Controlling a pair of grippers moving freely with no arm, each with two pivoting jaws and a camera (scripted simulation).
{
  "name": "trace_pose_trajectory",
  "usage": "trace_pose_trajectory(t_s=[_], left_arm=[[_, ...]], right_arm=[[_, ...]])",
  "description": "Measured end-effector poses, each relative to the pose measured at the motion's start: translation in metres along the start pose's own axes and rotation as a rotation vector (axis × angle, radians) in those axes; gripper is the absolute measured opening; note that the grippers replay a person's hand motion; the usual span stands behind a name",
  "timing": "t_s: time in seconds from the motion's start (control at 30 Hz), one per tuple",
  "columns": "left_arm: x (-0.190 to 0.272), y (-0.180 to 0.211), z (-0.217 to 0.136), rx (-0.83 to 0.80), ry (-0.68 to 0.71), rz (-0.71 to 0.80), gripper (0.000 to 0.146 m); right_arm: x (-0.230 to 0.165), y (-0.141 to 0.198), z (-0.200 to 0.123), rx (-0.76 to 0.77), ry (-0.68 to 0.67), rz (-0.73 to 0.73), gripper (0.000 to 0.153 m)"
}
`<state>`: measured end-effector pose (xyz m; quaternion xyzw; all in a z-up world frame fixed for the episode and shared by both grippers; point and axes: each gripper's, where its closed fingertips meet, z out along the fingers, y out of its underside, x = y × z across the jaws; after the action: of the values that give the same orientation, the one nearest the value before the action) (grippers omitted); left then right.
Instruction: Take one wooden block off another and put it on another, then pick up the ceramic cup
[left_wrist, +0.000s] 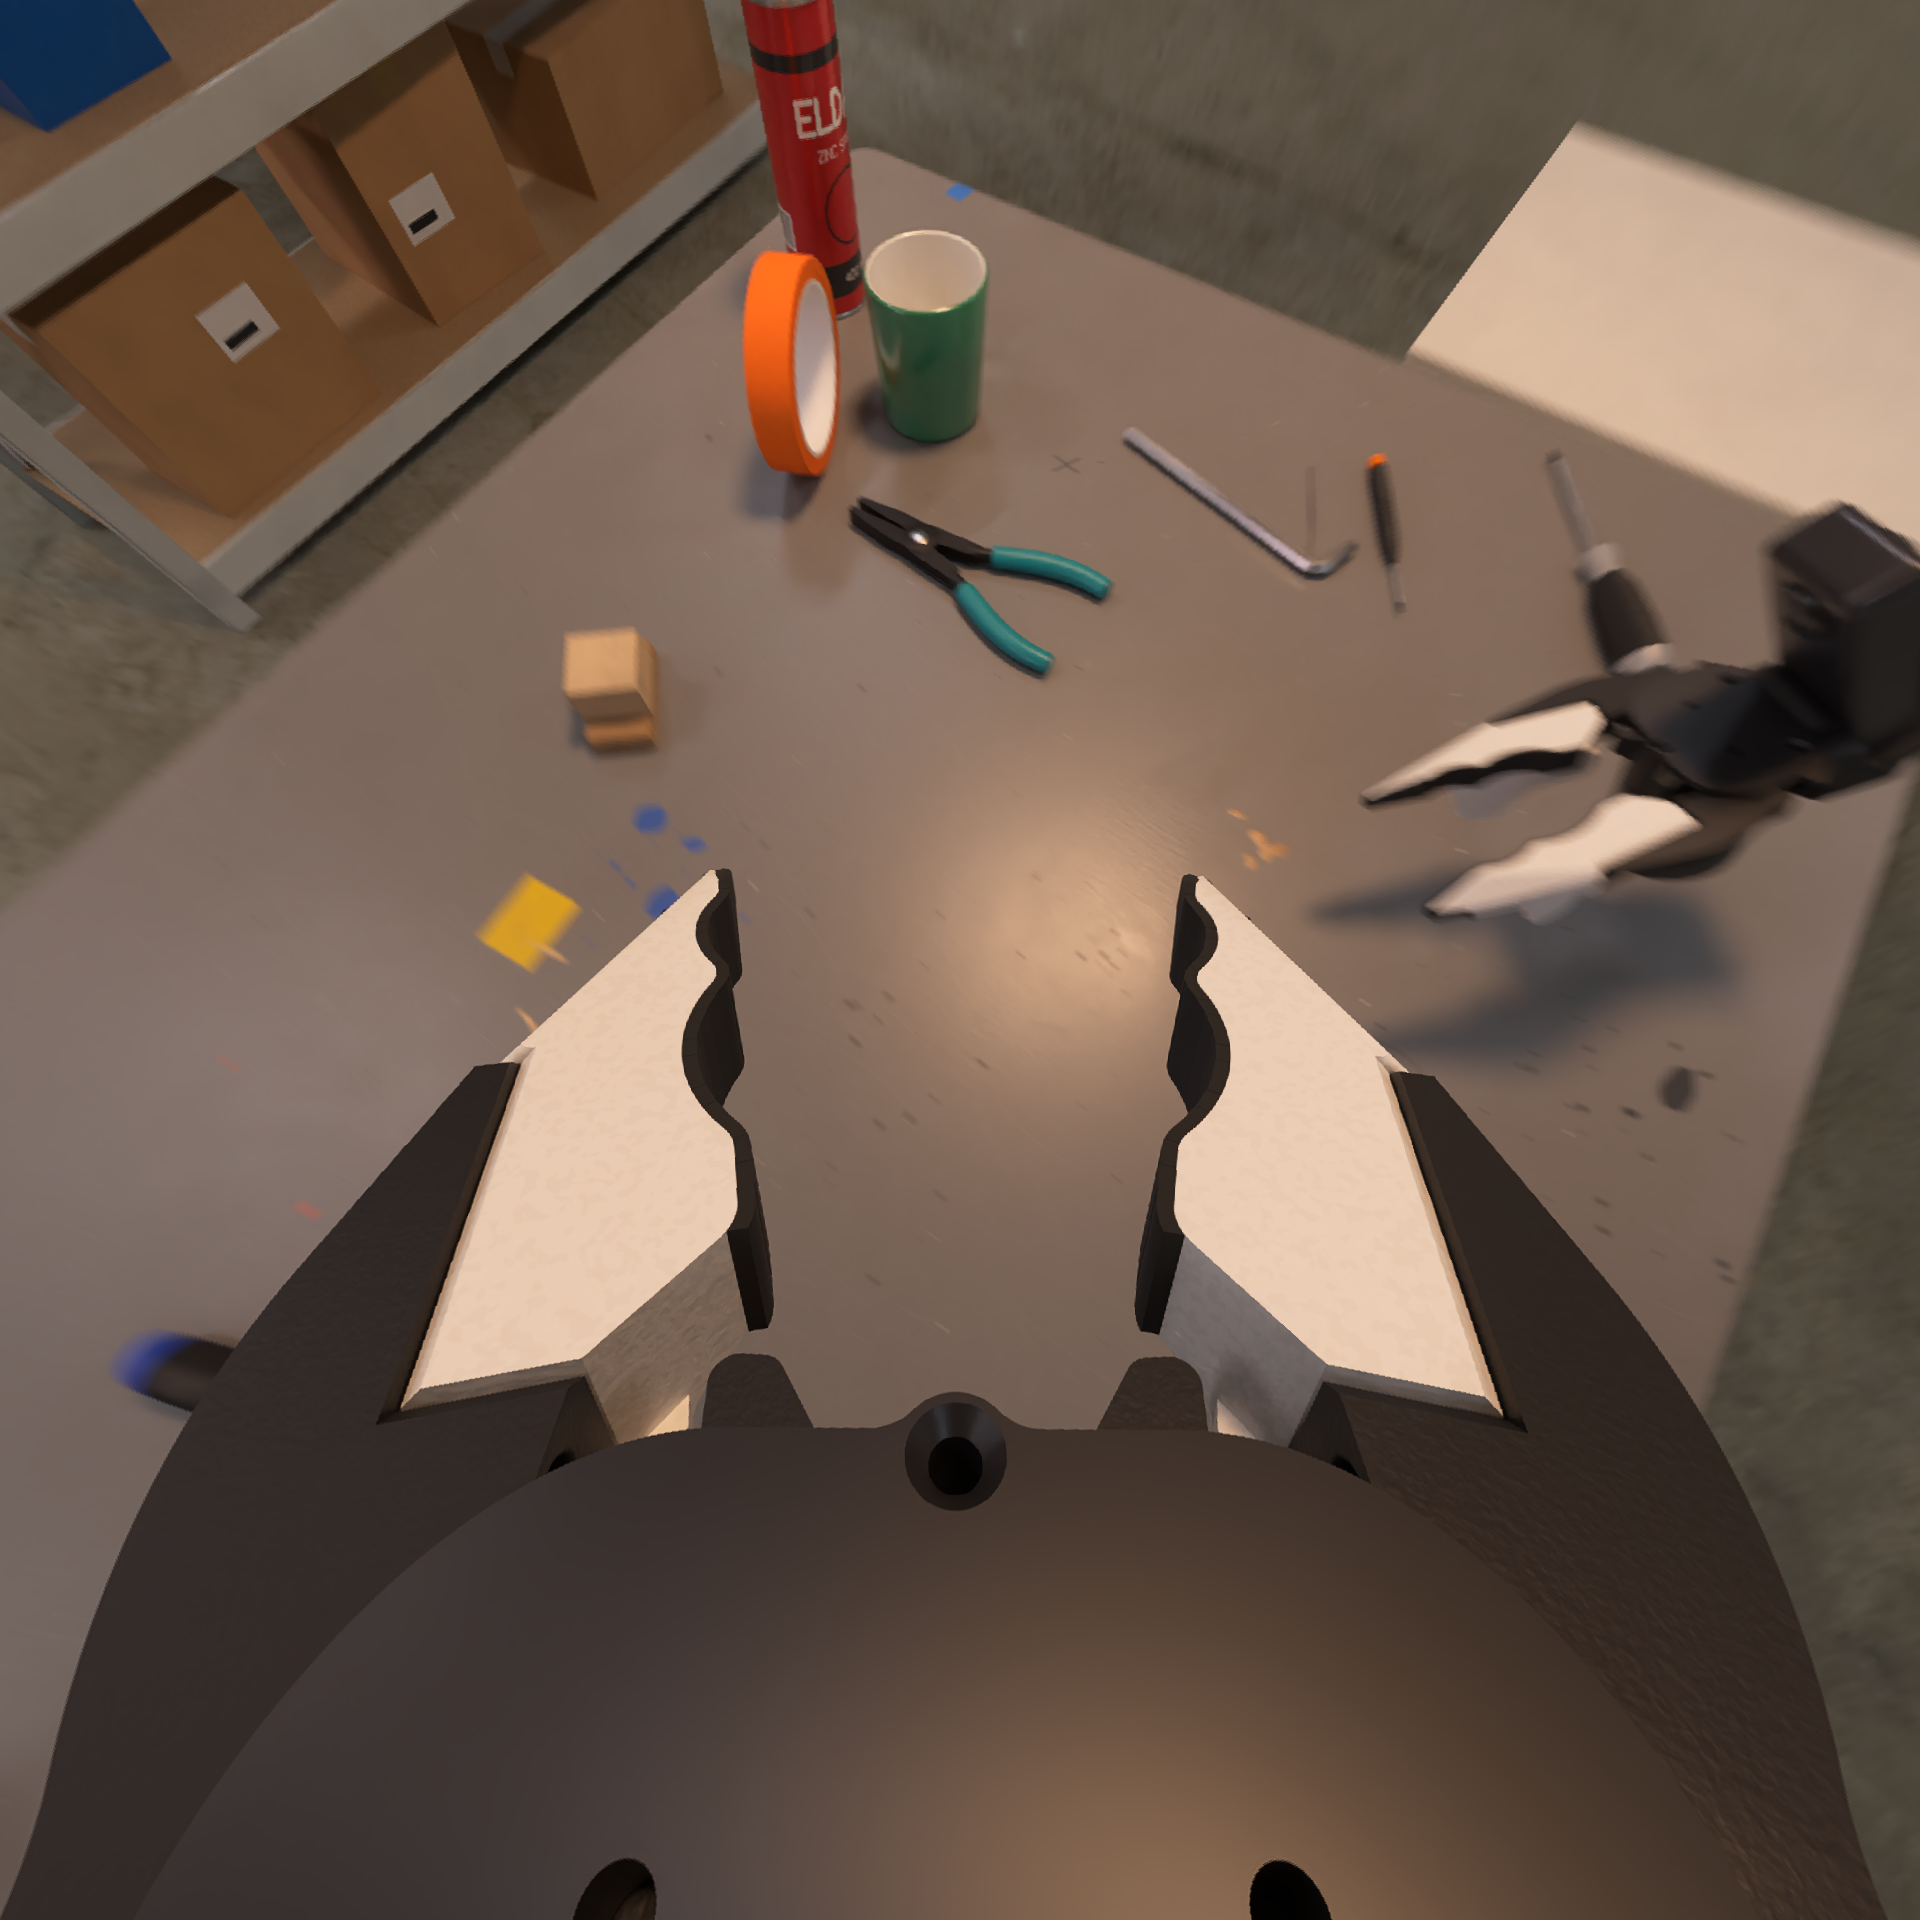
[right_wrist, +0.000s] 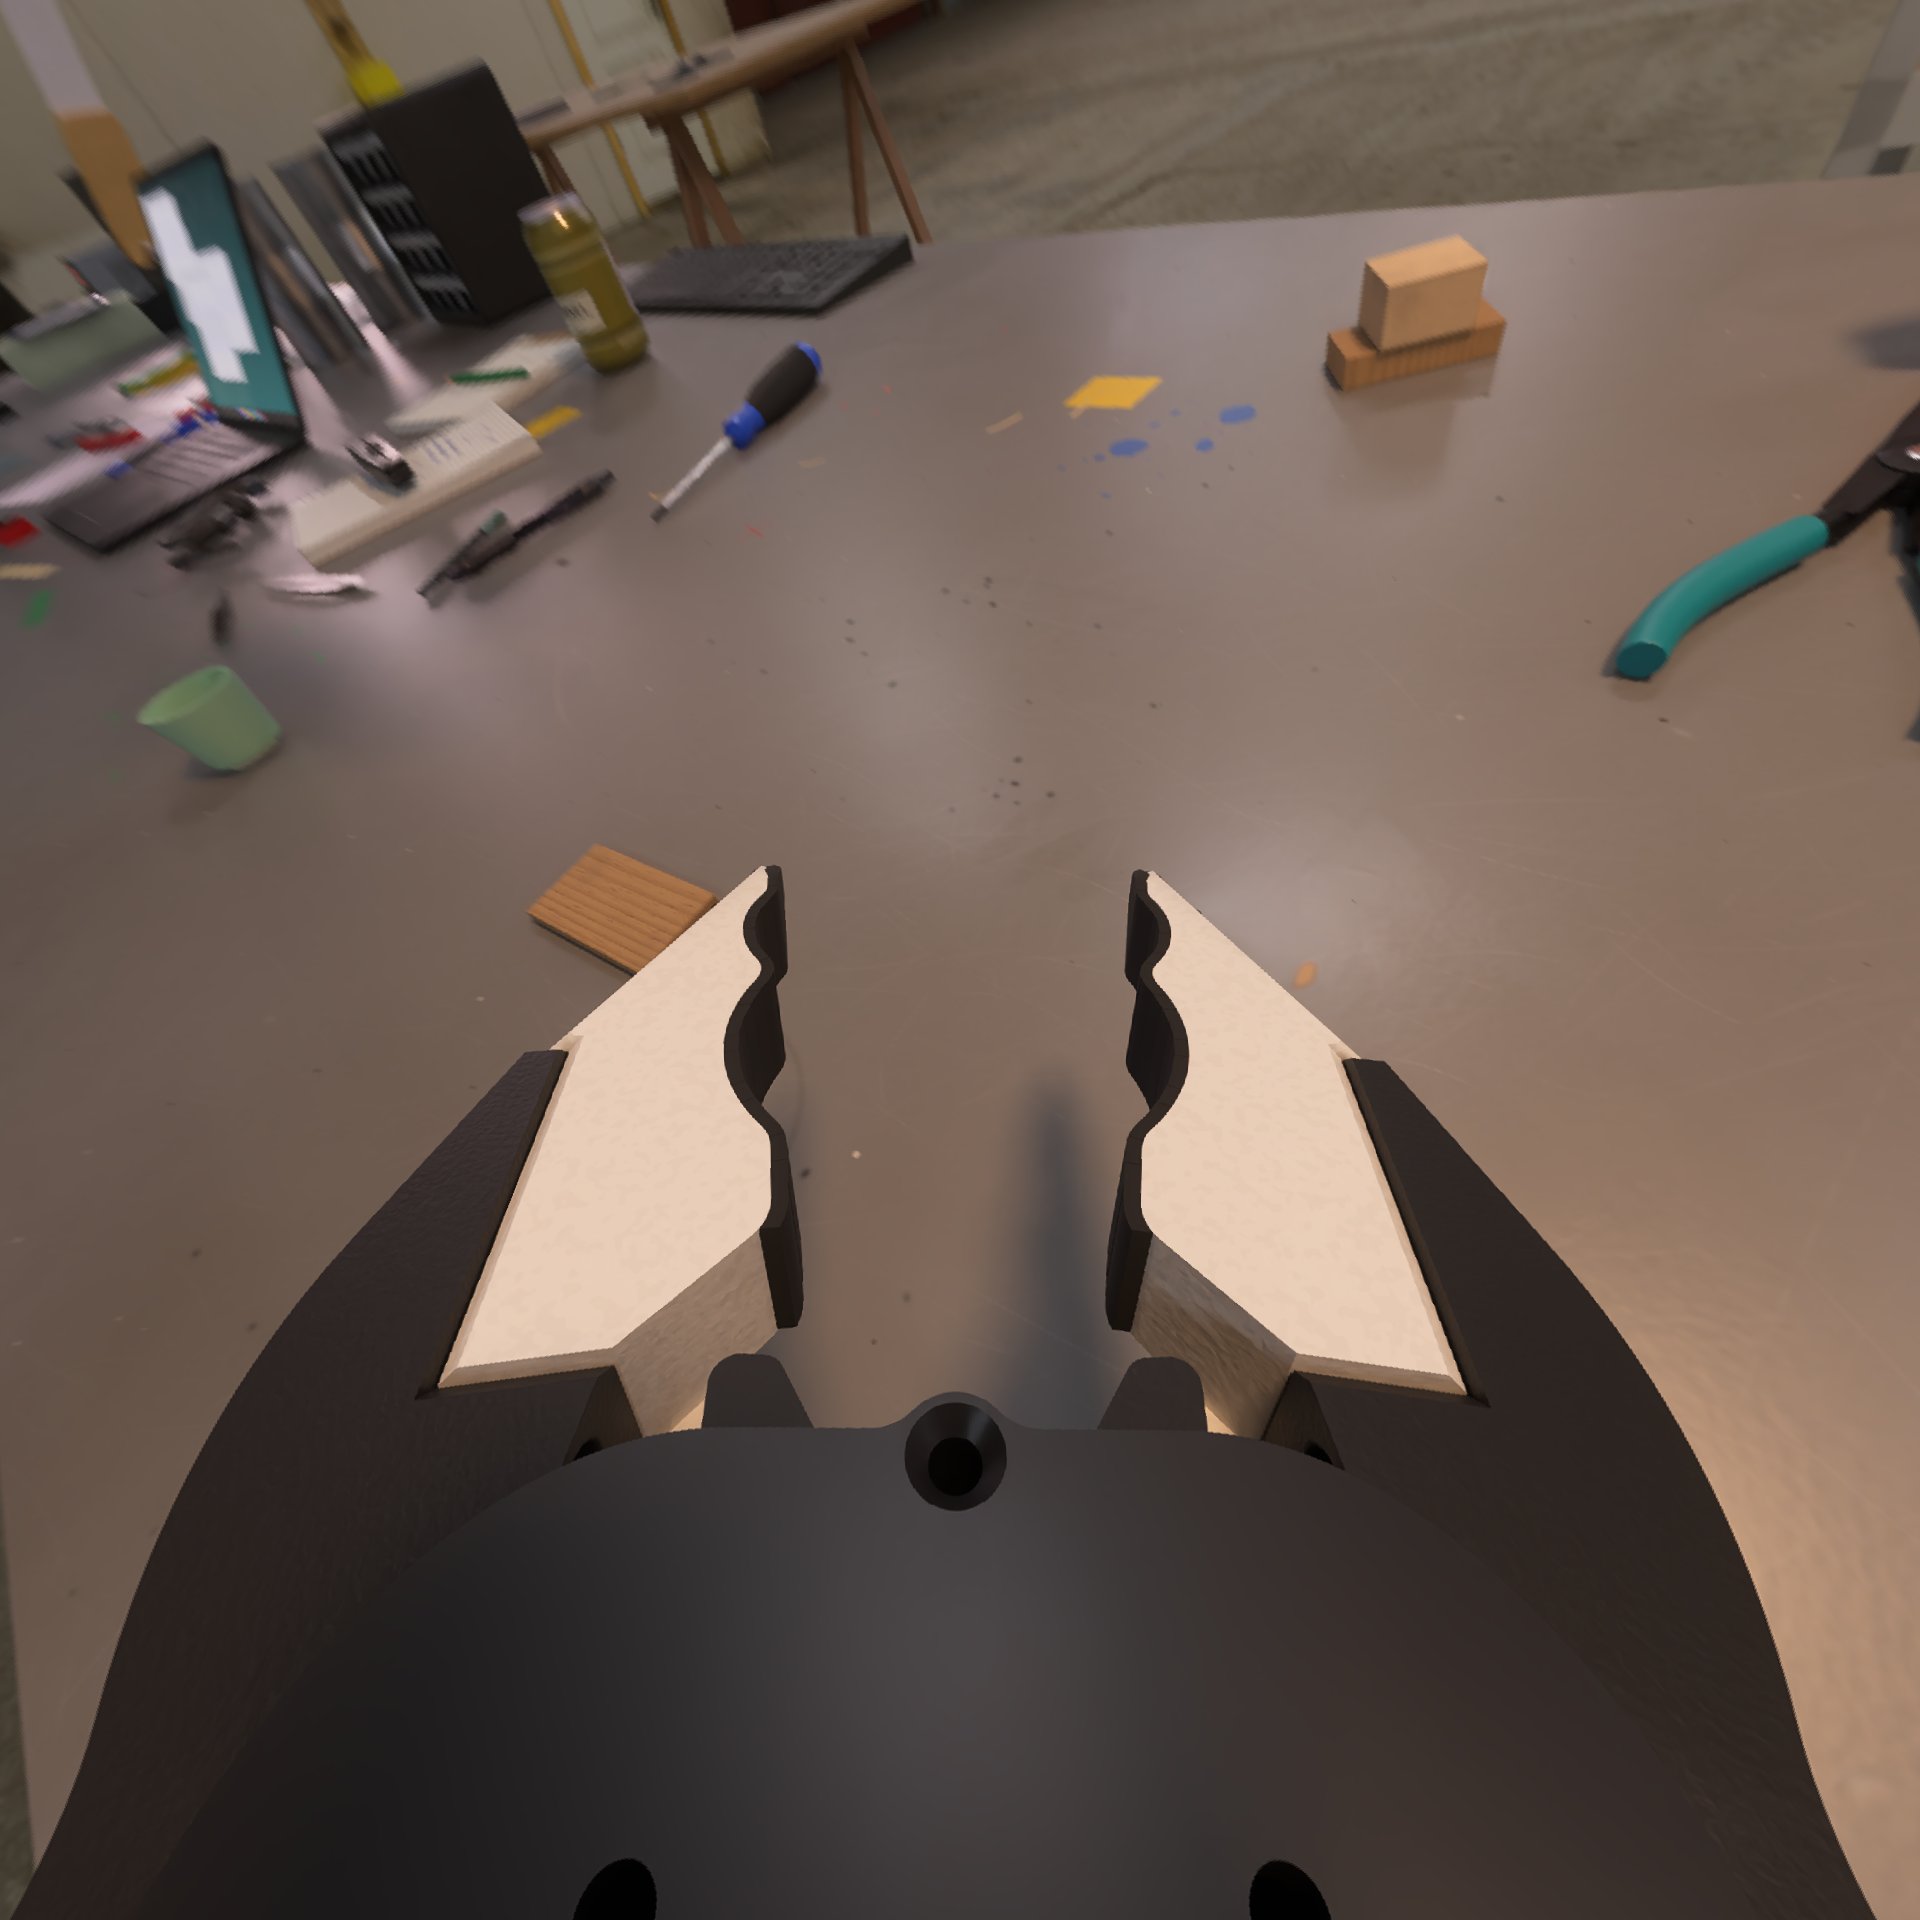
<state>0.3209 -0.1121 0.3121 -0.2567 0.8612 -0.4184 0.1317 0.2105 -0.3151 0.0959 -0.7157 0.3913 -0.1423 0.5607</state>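
pale wooden block (right_wrist: 1423, 289) sits on a darker block (right_wrist: 1415, 353) far across the table (right_wrist: 1039, 675), so step one looks unstarted. left gripper (left_wrist: 956, 883) and right gripper (right_wrist: 956, 878) both gape wide, empty. next someone reaches the stack; flat ribbed block (right_wrist: 621, 906) and green cup (left_wrist: 925, 338) wait.

A glossy dark-green ceramic cup (left_wrist: 925, 338) with a cream inside; an orange tape roll (left_wrist: 792, 364); teal-handled black pliers (left_wrist: 971, 580) (handles plain); pale wooden block (right_wrist: 1423, 291) on darker tan block (right_wrist: 1415, 355).
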Motion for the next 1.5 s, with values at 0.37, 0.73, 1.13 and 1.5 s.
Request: trace_pose_trajectory(t_s=[0.37, 0.73, 1.13, 1.5], left_arm=[[-0.242, -0.102, 0.216, -0.494, -0.208, -0.081, 0.085], [-0.228, 0.031, 0.345, -1.021, 0.099, -0.240, 0.094], [-0.228, 0.066, 0.373, -1.301, -0.019, -0.112, 0.099], [-0.220, 0.071, 0.379, -1.316, 0.071, -0.106, 0.050]], right_arm=[[-0.025, -0.012, -0.014, 0.074, -0.106, -0.013, 0.065], [-0.004, -0.006, 0.008, 0.026, 0.008, 0.047, 0.065], [-0.012, -0.002, 0.024, -0.036, -0.022, 0.041, 0.065], [-0.012, -0.001, 0.020, -0.039, -0.003, 0.038, 0.064]])
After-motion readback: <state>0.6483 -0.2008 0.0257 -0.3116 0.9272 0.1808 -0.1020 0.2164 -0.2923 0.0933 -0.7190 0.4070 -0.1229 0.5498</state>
